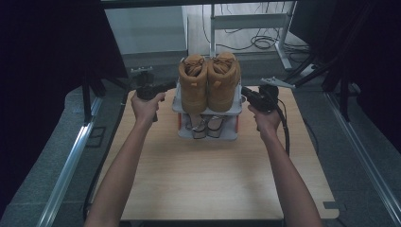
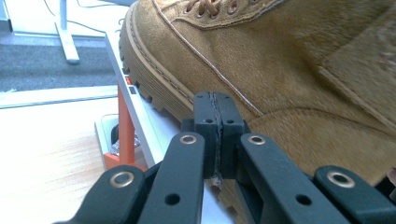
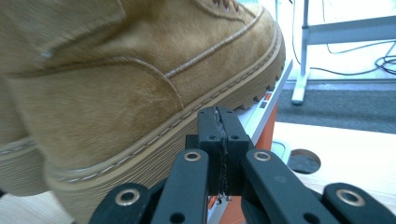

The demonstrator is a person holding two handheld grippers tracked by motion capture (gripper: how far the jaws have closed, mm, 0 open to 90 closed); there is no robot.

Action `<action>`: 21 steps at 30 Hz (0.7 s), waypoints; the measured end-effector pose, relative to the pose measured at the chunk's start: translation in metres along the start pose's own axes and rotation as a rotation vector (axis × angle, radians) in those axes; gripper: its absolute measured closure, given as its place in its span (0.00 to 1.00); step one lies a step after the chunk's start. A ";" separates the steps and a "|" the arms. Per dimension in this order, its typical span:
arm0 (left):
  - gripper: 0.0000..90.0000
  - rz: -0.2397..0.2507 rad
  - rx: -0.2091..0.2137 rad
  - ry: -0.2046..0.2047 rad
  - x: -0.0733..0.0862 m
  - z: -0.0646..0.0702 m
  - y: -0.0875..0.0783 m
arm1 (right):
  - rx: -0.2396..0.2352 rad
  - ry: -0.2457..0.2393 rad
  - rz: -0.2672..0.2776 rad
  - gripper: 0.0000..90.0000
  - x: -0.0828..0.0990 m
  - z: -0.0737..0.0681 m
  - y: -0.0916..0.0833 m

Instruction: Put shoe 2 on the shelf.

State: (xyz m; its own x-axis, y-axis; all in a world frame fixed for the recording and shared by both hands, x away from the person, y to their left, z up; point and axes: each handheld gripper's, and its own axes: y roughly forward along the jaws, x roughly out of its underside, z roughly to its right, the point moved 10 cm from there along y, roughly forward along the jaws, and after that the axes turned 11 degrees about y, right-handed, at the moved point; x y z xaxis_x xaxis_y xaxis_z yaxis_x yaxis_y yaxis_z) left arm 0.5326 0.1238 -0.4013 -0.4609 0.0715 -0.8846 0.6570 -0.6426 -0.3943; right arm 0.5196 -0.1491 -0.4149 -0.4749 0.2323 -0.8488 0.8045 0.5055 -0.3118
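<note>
Forearms: two, entering the high view from its bottom edge, each hand carrying one gripper toward the rack.
Left gripper (image 1: 174, 85): jaws pressed flat together with nothing between them; tips pointing inward at the outer flank of the left boot (image 1: 193, 82).
Right gripper (image 1: 244, 92): jaws likewise closed and empty; tips pointing inward at the outer flank of the right boot (image 1: 223, 80).
Boots: two tan suede lace-up boots, side by side and touching, standing upright on the top shelf (image 1: 208, 111) of a small rack, heels toward the person, long axes running away from the person.
Key relation: the pair lies between the two grippers, one boot just inward of each tip; each hand is nearest its own boot. In the gripper views the closed tips sit at sole-and-upper height, seemingly just short of the suede; contact cannot be told.
Lower shelf (image 1: 208, 134): holds one further pair, grey and partly hidden.
Table (image 1: 213, 179): light wood, rack near its far edge.
Likely next move: a two-sided press or nudge on the boots.
</note>
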 end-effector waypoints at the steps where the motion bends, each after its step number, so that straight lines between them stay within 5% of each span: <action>1: 0.99 0.005 -0.005 0.004 0.001 0.000 -0.003 | -0.006 -0.001 0.004 0.98 0.000 0.000 -0.002; 11: 0.94 0.056 0.019 0.041 0.012 0.010 -0.038 | -0.090 -0.009 0.033 0.90 0.004 -0.009 -0.034; 17: 0.75 0.081 0.077 0.081 0.030 0.020 -0.057 | -0.087 -0.044 0.028 0.69 0.018 -0.010 -0.050; 21: 0.68 0.097 0.076 0.122 0.047 0.024 -0.070 | -0.095 -0.042 0.023 0.61 0.031 -0.009 -0.061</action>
State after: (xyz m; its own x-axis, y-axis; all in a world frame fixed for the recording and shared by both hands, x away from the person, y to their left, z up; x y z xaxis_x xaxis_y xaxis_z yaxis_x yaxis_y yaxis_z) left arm 0.4507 0.1537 -0.4094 -0.3188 0.0958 -0.9430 0.6459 -0.7061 -0.2901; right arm 0.4528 -0.1650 -0.4187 -0.4401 0.2108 -0.8729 0.7766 0.5774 -0.2521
